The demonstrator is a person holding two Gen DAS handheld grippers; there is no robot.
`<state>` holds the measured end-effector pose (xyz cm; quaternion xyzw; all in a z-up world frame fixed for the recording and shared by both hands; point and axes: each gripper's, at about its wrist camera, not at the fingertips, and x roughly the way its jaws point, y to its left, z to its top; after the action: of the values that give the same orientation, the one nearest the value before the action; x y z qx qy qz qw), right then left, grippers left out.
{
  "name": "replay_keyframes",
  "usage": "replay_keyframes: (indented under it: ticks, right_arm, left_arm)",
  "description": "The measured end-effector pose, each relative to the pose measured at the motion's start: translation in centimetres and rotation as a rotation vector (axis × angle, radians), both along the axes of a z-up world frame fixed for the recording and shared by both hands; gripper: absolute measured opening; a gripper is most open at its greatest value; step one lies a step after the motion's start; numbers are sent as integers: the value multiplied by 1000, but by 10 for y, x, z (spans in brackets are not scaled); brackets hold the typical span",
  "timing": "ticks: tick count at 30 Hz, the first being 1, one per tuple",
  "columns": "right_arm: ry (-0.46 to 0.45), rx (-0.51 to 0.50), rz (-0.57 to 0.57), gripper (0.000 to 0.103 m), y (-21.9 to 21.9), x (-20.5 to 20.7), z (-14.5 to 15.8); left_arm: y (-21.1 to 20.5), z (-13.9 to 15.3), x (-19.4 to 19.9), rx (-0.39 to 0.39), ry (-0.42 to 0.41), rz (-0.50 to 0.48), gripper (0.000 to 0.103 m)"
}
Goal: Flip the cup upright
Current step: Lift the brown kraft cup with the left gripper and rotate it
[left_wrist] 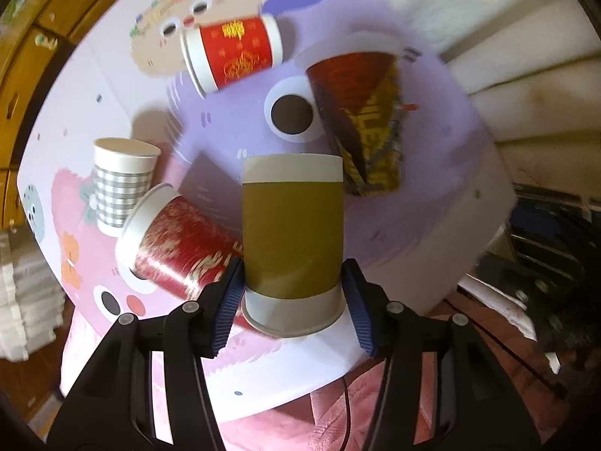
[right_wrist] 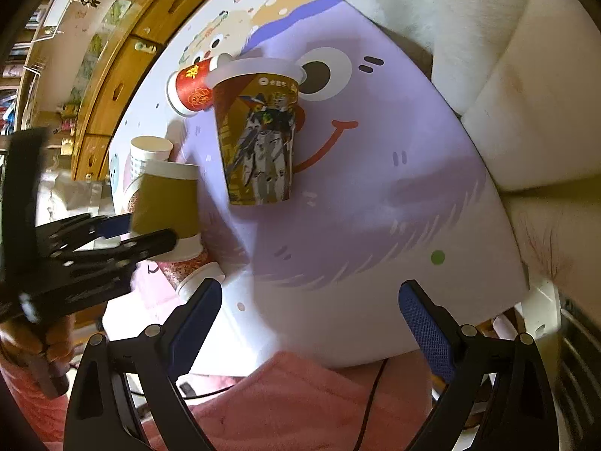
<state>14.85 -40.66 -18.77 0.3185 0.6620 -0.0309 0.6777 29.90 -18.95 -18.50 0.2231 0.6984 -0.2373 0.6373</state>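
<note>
My left gripper (left_wrist: 293, 297) is shut on an olive-green paper cup (left_wrist: 293, 233) with white bands, held above the table with its far end pointing away from me. The same cup (right_wrist: 167, 203) and left gripper (right_wrist: 150, 233) show at the left of the right wrist view. My right gripper (right_wrist: 310, 319) is open and empty above the near part of the table. A red patterned cup (left_wrist: 176, 248) lies on its side just left of the held cup.
On the cartoon-printed table (left_wrist: 413, 206) stand a tall robot-print cup (right_wrist: 259, 131) and a grey checked cup (left_wrist: 122, 184); another red cup (left_wrist: 233, 54) lies on its side at the back. A pale sofa (right_wrist: 526, 94) borders the right; wooden cabinets (right_wrist: 124, 56) the left.
</note>
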Motion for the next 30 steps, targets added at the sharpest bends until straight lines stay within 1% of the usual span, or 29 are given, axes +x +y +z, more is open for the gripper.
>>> replay_keyframes:
  ticks: [2, 3, 6, 7, 8, 11, 14, 16, 20, 23, 27, 29, 30]
  right_arm:
    - [-8, -30, -18, 96, 9, -8, 7]
    - [-15, -39, -33, 96, 14, -13, 10]
    - [-39, -43, -86, 96, 35, -31, 21]
    - [-43, -45, -91, 96, 40, -34, 22]
    - [-48, -51, -96, 96, 48, -39, 25]
    - [-66, -60, -92, 96, 72, -52, 32]
    - [-81, -55, -90, 96, 96, -62, 37]
    - [-91, -53, -85, 96, 113, -68, 41]
    - [-96, -54, -67, 96, 141, -77, 45]
    - [-87, -43, -62, 96, 157, -83, 43]
    - [-66, -42, -43, 96, 173, -87, 39]
    - [-49, -46, -34, 96, 180, -89, 38]
    - [-46, -47, -32, 96, 181, -90, 37]
  left_arm:
    - [14, 16, -9, -39, -20, -24, 48]
    - [13, 29, -14, -59, -23, -34, 48]
    - [26, 55, -35, -120, -7, -52, 48]
    - [30, 61, -42, -133, -2, -56, 48]
    - [43, 64, -50, -144, -2, -63, 48]
    - [64, 71, -72, -148, -8, -66, 48]
    - [89, 64, -89, -142, -3, -26, 48]
    - [108, 62, -99, -150, 15, 20, 48]
    - [149, 45, -110, -165, 63, 136, 48]
    - [173, 25, -114, -177, 114, 211, 48]
    - [197, -5, -117, -167, 190, 295, 48]
    - [204, -16, -119, -163, 212, 310, 49]
    - [205, -22, -122, -155, 207, 293, 49]
